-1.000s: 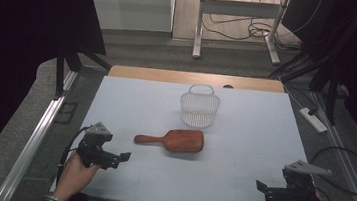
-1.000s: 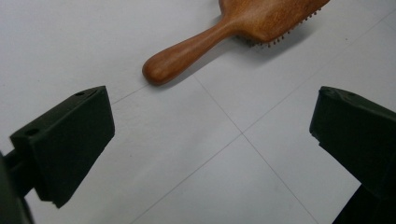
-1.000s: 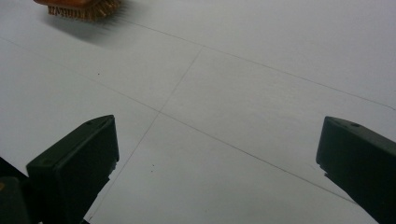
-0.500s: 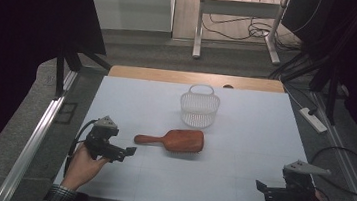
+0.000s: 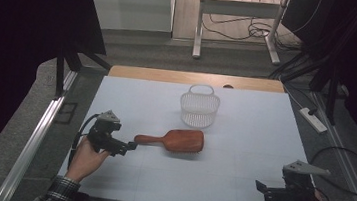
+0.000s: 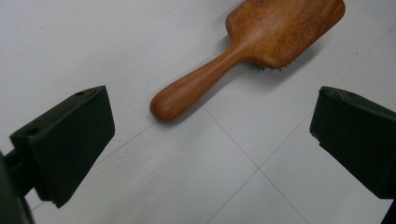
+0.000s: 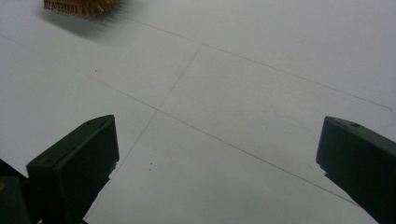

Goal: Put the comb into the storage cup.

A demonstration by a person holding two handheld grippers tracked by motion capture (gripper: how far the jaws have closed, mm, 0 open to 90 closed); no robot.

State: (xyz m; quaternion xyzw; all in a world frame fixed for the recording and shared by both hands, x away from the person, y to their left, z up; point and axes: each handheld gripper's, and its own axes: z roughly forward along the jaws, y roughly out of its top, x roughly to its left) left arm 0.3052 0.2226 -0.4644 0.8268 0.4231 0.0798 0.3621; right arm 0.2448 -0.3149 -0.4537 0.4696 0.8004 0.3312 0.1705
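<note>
Just ahead of our left gripper (image 6: pixel 210 140), jaws spread wide and empty, lies the wooden hairbrush (image 6: pixel 252 46); our right gripper (image 7: pixel 215 168) gapes empty too, well apart

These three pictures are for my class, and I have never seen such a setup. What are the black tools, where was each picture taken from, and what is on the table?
A person sits at a white table holding hand-held tongs in each hand; there is no robot arm. The high view looks down from above: the left tongs are at the left, the right tongs at the lower right. The other two pictures come from small cameras riding on the tongs, looking out between their two black jaws. On the table lie a wooden hairbrush, bristles down, and behind it a small white basket. Both tongs are open and hold nothing. The left tongs point at the brush's handle, just short of it.
</note>
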